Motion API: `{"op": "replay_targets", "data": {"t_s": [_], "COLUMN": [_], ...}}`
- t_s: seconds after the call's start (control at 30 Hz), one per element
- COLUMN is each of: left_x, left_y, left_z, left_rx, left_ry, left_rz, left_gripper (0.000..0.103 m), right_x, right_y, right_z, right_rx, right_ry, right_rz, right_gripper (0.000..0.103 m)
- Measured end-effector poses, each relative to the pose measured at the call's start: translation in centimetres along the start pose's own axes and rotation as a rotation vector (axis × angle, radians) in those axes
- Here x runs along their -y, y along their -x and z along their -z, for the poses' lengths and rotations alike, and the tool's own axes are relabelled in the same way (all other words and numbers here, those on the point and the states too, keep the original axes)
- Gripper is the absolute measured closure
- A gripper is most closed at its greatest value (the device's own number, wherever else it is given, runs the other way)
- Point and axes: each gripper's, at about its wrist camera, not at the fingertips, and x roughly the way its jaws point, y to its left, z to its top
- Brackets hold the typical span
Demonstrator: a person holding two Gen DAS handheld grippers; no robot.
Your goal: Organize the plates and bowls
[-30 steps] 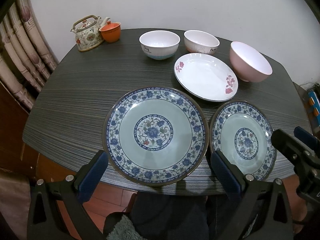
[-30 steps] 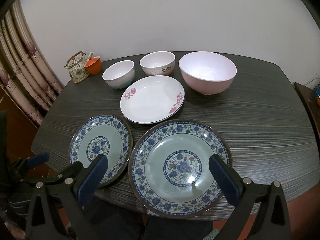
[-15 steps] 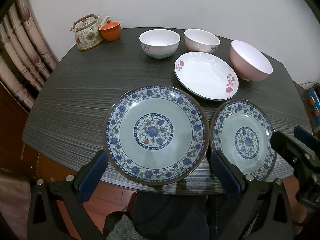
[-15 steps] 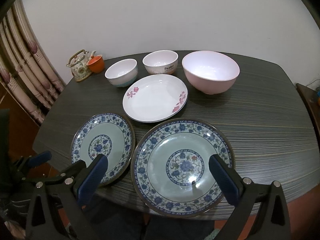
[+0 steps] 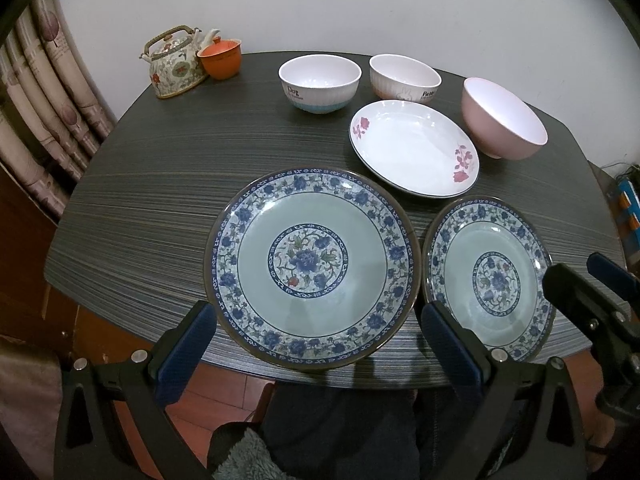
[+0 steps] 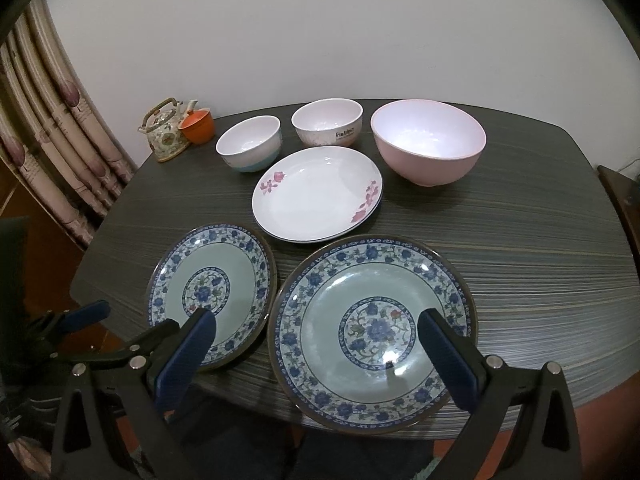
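Two blue-patterned plates lie side by side at the table's near edge. My left gripper (image 5: 318,320) hangs open over the near rim of the left blue plate (image 5: 308,268), holding nothing. My right gripper (image 6: 316,324) is open above the right blue plate (image 6: 372,332), also holding nothing. Behind them lies a white plate with pink flowers (image 5: 414,148). A white bowl with a blue base (image 5: 319,84), a white lettered bowl (image 5: 404,78) and a larger pink bowl (image 5: 502,120) stand along the back. The right blue plate (image 5: 488,280) and right gripper (image 5: 580,270) show at the left wrist view's right side.
A floral teapot (image 5: 174,62) and an orange cup (image 5: 220,58) stand at the back left corner of the dark striped table (image 5: 160,184). Curtains hang at the left, a white wall stands behind. A person's lap and wooden floor show below the near edge.
The right wrist view has crept slightly, so the dishes sit a little further right in it. The left gripper has barely moved. No dish has moved and both grippers stay open.
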Motion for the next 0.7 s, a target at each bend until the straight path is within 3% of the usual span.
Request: {"op": "replay_targets", "data": {"t_s": [0.17,0.3,0.5,0.63,0.7], "left_x": [-0.6,-2.0,-5.4,-7.7,-8.7], "left_y": [-0.3,-0.7,-2.1,-3.0,-3.5], "left_z": [-0.2,-0.8,-1.6,-2.0,-2.1], "left_rx": [-0.012,-0.035,-0.097,-0.139,-0.156], "left_ry": [0.019,0.059,0.159,0.237,0.269], "left_rz": [0.015,0.070,0.125,0.188,0.219], "left_gripper": [0.003,0.014,0.028,0.033,0.035], "right_x": [-0.1,0.0,0.0,0.0,0.1], "right_y": [-0.5,-1.0,-2.4,-4.3,-5.5], "right_z": [0.0,-0.2,-1.8,-2.6,-3.0], "right_rx": [-0.020,-0.045,-0.084,-0.152,-0.186], "right_ry": [0.007,0.007,0.038,0.020,0.005], "right_rz": [-0.049,-0.104,-0.196,-0.297,-0.317], "right_gripper": [0.000,0.002,0.017,0.035,0.039]}}
